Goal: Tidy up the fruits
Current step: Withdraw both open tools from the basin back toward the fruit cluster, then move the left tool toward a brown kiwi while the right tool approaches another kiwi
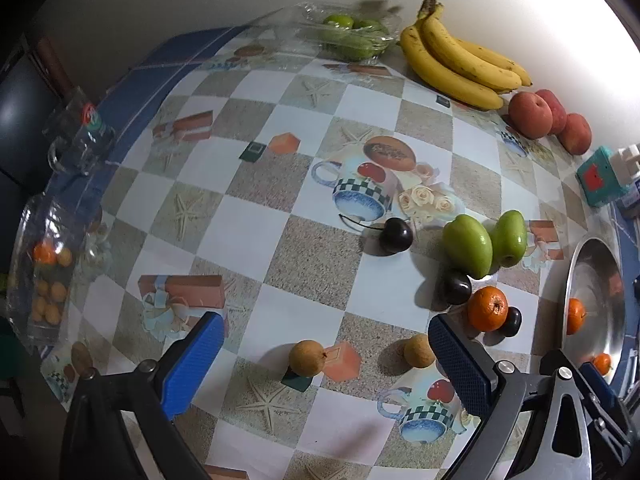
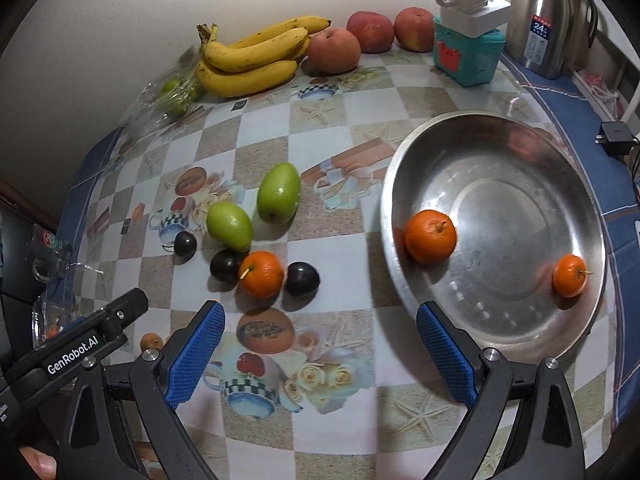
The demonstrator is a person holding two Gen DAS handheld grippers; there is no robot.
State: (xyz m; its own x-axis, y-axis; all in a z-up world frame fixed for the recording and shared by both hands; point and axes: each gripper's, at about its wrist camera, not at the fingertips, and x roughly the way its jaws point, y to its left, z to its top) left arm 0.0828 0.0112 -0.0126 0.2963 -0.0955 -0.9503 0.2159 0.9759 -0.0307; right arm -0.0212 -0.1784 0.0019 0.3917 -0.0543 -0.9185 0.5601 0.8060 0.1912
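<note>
My left gripper [image 1: 326, 356] is open and empty; a small brown longan [image 1: 307, 357] lies between its blue fingers, a second longan [image 1: 418, 351] by the right finger. My right gripper [image 2: 318, 346] is open and empty above the tablecloth. A steel plate [image 2: 532, 320] at right holds two tangerines [image 2: 430, 237] [image 2: 569, 275]. A third tangerine [image 2: 261, 274] lies on the table among three dark plums [image 2: 303, 278] [image 2: 225, 264] [image 2: 185, 244] and two green fruits [image 2: 278, 192] [image 2: 229, 225]. The plate [image 1: 576, 256] also shows in the left wrist view.
Bananas [image 2: 250, 58] and three red apples [image 2: 334, 50] lie along the back wall, beside a bag of green fruit [image 1: 348, 34]. A teal box with a power strip [image 2: 468, 54] and a steel thermos [image 2: 544, 16] stand at back right. A clear container of small fruit [image 1: 46, 280] and a glass mug [image 1: 76, 140] sit at the left edge.
</note>
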